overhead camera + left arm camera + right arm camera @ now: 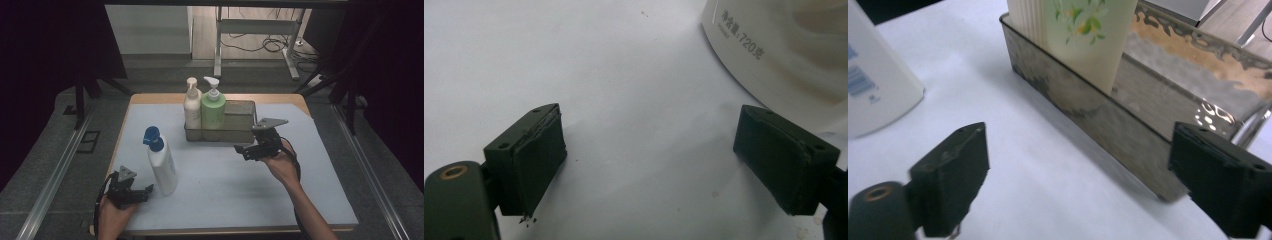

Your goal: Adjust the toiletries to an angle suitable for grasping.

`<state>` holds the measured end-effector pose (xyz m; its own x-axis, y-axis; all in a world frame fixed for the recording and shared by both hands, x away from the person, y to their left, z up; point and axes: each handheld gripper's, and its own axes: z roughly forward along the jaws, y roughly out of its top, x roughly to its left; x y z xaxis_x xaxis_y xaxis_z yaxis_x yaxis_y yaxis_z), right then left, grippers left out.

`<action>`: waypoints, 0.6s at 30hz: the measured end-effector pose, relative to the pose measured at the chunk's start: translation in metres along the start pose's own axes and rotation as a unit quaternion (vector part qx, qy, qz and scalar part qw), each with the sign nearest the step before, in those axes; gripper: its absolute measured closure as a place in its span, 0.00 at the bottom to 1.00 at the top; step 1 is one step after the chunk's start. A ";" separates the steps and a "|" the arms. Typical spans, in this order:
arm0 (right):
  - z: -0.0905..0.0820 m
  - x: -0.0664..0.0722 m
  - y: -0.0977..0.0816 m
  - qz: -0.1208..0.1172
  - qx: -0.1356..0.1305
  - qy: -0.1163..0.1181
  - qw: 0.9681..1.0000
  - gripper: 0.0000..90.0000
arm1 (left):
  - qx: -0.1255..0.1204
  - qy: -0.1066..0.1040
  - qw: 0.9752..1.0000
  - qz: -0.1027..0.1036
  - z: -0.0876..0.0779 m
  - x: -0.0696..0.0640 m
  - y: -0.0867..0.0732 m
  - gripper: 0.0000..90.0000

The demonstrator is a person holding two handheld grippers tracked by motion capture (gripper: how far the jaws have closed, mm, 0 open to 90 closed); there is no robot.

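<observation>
Near the front left corner of the table [320, 200], left gripper [146, 192] rests spread wide, empty, beside the blue-capped white bottle [161, 162]. Right gripper [241, 150], released and grasping nothing, hovers before the metal tray [240, 120] near the far edge.

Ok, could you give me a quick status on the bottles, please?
Both claws open, empty. Left claw beside blue-capped bottle. Right claw near tray, two bottles inside. Path clear.
</observation>
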<state>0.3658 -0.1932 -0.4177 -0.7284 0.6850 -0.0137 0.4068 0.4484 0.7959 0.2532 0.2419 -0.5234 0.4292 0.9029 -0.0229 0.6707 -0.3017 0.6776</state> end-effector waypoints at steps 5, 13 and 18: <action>-0.011 0.000 -0.012 0.001 0.001 -0.005 1.000 0.00 | 0.000 0.000 1.000 0.000 0.000 0.000 0.000 0.14; -0.028 -0.001 -0.033 0.008 0.004 -0.010 1.000 0.00 | 0.001 -0.001 1.000 0.000 0.000 0.000 0.000 0.14; -0.037 0.000 -0.050 0.015 0.010 -0.018 1.000 0.00 | 0.001 -0.001 1.000 0.000 0.000 0.000 0.000 0.14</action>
<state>0.3246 -0.2371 -0.4351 -0.6956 0.7183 -0.0117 0.4398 0.4386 0.7837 0.2534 0.2421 -0.5234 0.4300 0.9025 -0.0252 0.6719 -0.3013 0.6765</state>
